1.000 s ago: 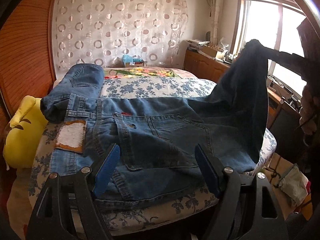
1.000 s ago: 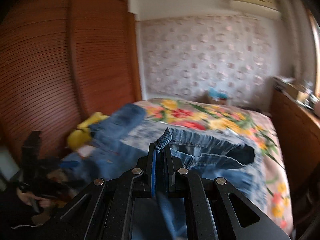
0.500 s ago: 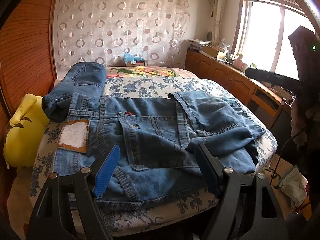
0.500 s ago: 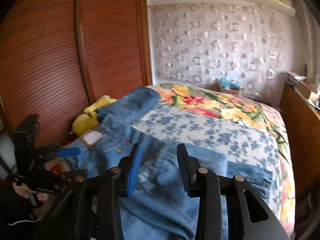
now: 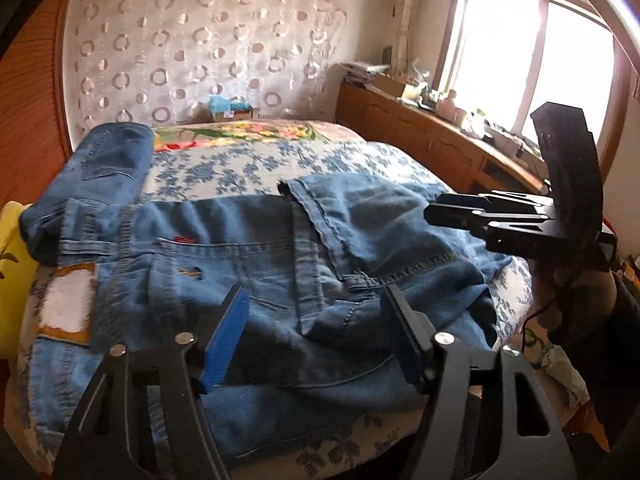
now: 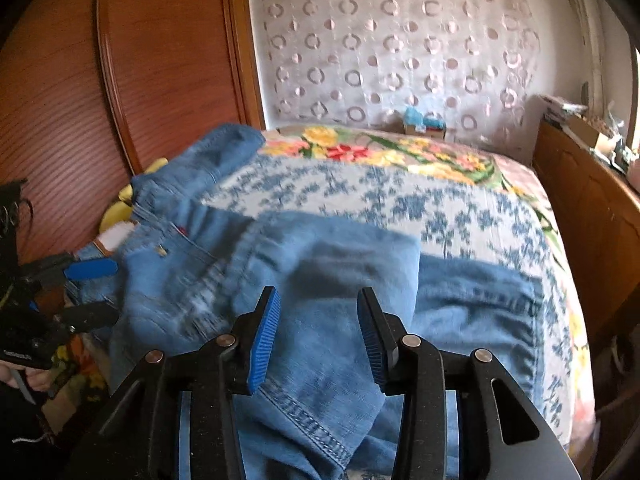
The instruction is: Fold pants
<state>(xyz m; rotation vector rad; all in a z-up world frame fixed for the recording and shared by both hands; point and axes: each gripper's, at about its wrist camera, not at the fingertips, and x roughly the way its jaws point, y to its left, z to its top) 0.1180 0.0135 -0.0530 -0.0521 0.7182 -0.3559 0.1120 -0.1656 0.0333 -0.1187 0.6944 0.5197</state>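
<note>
A: Left gripper [image 5: 316, 336] spread wide, jaws just drawn in a little, nothing pinched; denim lying under the gap, untouched. Right gripper [image 6: 316, 336] parted too, just opened, the pads clear of the cloth below.

B: And the pants [image 5: 256, 264]?

A: Spread across the near end of the bed [image 5: 248, 168], legs brought over onto the seat, hem [image 5: 316, 216] at twelve o'clock from the left gripper. Waistband and white patch [image 5: 66, 306] out at nine.

B: Handling?

A: Probably heavy for cloth, soft yet thick; likely to hold a crease, sag when lifted, not slip much against ribbed pads. Best taken at a stitched edge — hem or folded side seam — with both layers in the bite.

B: Anything in the way?

A: Second pair of jeans [image 5: 108, 152] at ten o'clock, overlapping the waistband corner. Yellow plush toy [image 5: 10, 248] beyond at nine. Wooden cabinet [image 5: 420, 136] at two, well apart. Small box [image 5: 232, 110] at twelve by the patterned wall.
</note>
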